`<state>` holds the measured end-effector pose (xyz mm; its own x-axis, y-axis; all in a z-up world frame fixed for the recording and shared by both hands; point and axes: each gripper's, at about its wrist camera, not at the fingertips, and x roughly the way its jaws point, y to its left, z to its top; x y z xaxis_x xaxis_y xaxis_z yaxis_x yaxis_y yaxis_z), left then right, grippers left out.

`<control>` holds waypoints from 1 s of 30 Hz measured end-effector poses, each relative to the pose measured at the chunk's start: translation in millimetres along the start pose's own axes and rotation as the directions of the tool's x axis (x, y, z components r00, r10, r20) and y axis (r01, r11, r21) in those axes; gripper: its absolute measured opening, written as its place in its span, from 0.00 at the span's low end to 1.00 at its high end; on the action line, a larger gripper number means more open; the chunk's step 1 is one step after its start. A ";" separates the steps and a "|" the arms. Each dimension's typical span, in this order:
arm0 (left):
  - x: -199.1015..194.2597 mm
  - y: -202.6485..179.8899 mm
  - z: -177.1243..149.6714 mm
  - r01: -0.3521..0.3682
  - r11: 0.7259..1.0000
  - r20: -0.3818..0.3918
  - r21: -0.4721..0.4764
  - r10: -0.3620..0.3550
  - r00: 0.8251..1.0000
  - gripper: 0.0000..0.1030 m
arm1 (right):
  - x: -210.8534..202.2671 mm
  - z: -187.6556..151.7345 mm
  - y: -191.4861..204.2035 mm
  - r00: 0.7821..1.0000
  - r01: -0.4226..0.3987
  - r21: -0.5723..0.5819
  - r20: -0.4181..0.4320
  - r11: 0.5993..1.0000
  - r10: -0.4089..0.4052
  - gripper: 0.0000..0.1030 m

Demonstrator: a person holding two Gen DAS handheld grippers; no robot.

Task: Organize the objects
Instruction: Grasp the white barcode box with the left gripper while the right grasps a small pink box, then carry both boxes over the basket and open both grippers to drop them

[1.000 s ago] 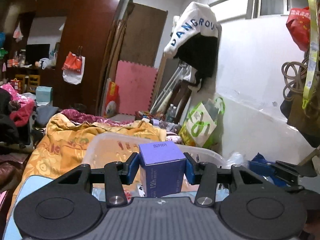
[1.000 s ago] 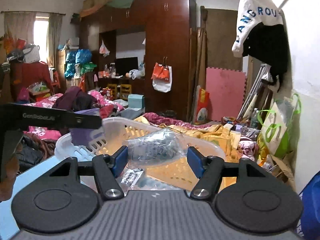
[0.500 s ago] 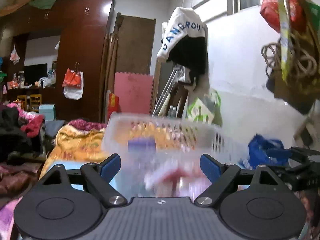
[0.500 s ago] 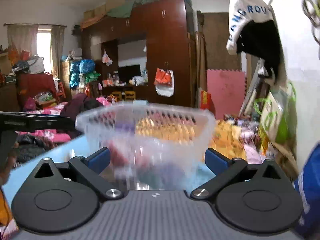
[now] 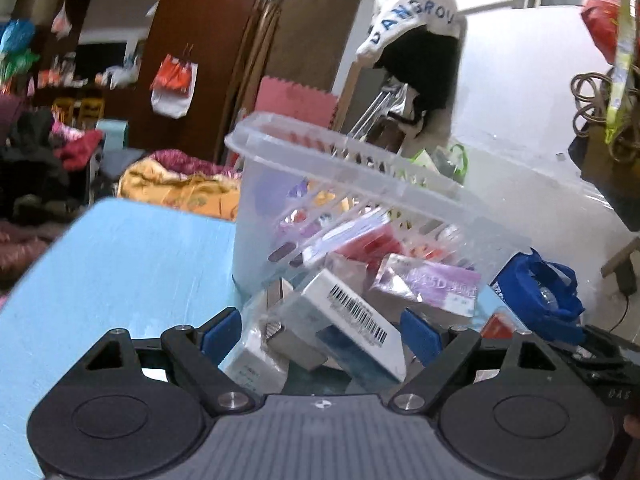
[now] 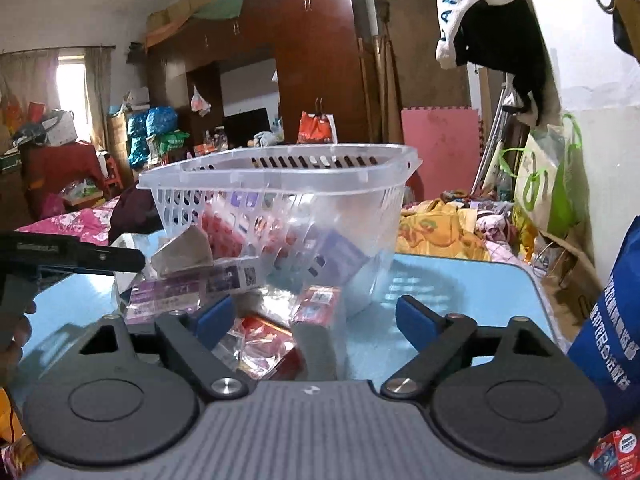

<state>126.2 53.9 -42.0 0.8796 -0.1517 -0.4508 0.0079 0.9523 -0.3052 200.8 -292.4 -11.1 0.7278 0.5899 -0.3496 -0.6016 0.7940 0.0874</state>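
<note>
Closest in, the left gripper [image 5: 321,336] has its jaws spread wide with nothing pinched, though a white box with a barcode [image 5: 352,320] and a few other cartons lie loose on the table in the gap. The right gripper [image 6: 312,318] is wide too but its jaws are closing in, pads not pressing on anything; a small red-topped box [image 6: 320,320] and some crinkly red packets [image 6: 260,340] sit between them. Just past that, the clear plastic basket [image 6: 280,184] is tipped up on the light blue table [image 5: 120,264], boxes spilling out from under it, including a purple-and-white carton [image 5: 432,284]. Further back there's a dark wooden wardrobe [image 6: 320,60] and a pink foam mat [image 6: 438,148].
</note>
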 end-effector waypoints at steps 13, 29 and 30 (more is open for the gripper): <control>3.9 3.4 0.2 0.047 0.997 0.039 -0.055 -0.045 0.998 0.50 | -0.2 -13.5 2.4 0.999 -0.002 0.009 -0.033 1.000 0.002 0.30; -24.8 0.3 0.0 0.115 0.993 0.153 0.007 -0.115 0.982 0.41 | -24.0 -2.9 9.2 0.999 -0.020 0.004 0.046 1.000 0.020 0.28; -28.2 -0.5 1.0 0.119 0.993 0.164 0.010 -0.119 0.979 0.40 | -25.6 -1.2 9.5 0.998 -0.026 0.004 0.052 1.000 0.026 0.28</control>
<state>101.9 58.0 -28.2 0.9386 -0.2184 -0.2672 0.1174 0.9301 -0.3480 176.1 -300.1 -2.5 0.7281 0.6172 -0.2981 -0.6192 0.7788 0.1000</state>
